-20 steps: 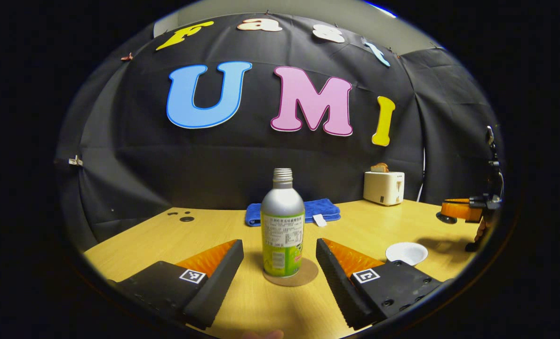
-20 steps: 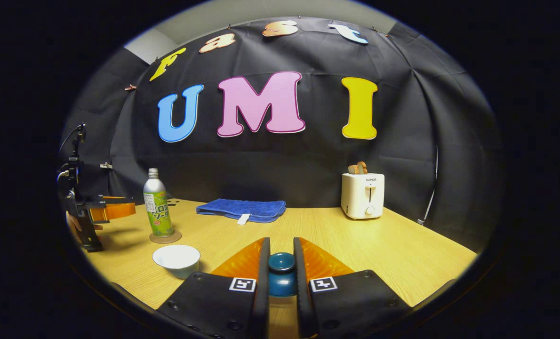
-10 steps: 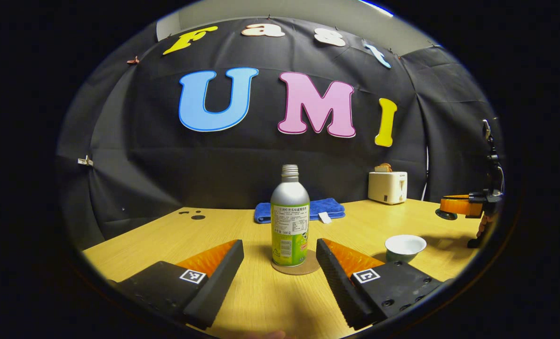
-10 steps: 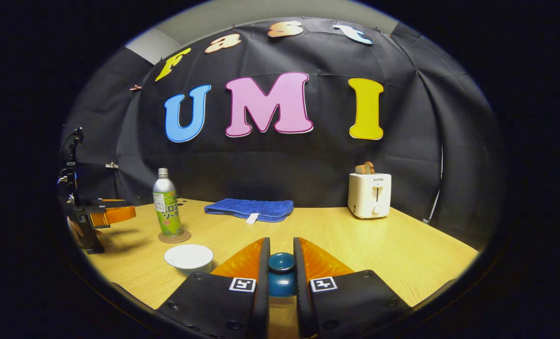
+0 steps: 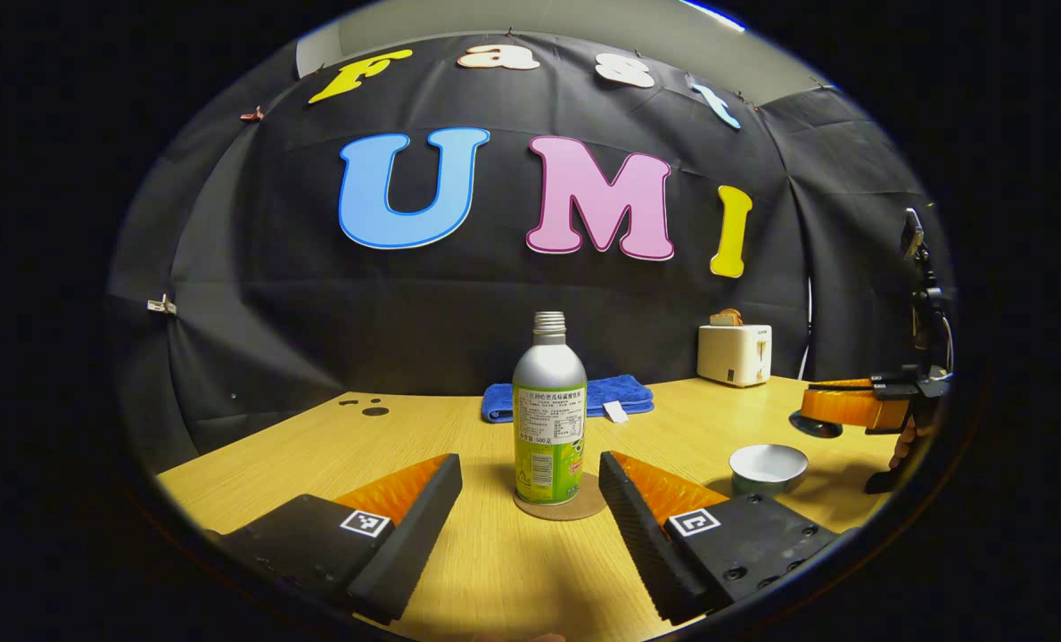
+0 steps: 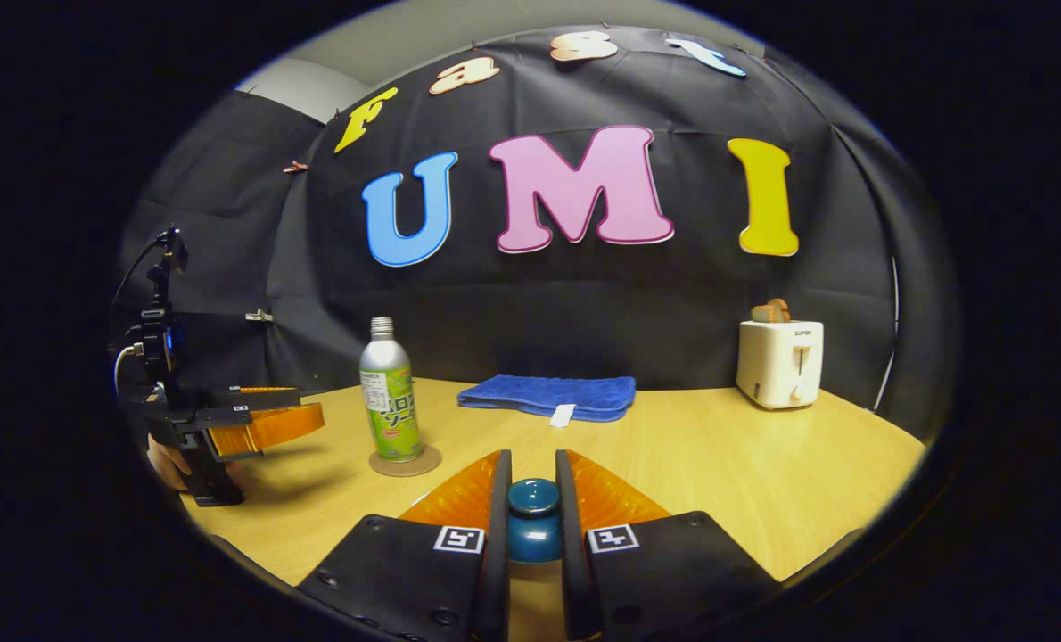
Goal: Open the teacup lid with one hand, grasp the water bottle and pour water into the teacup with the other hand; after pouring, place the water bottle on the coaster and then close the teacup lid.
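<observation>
Right gripper (image 6: 532, 499) clamps the teacup lid (image 6: 533, 517) by its knob, ready to cover the teacup (image 5: 768, 467); left gripper (image 5: 530, 499) gapes empty, apparently since the water bottle (image 5: 548, 410) already stands on its coaster (image 5: 564, 509)

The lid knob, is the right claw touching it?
Touching. The right gripper view shows the right claw with both fingers pressed against the teacup lid's knob, no gap.
</observation>
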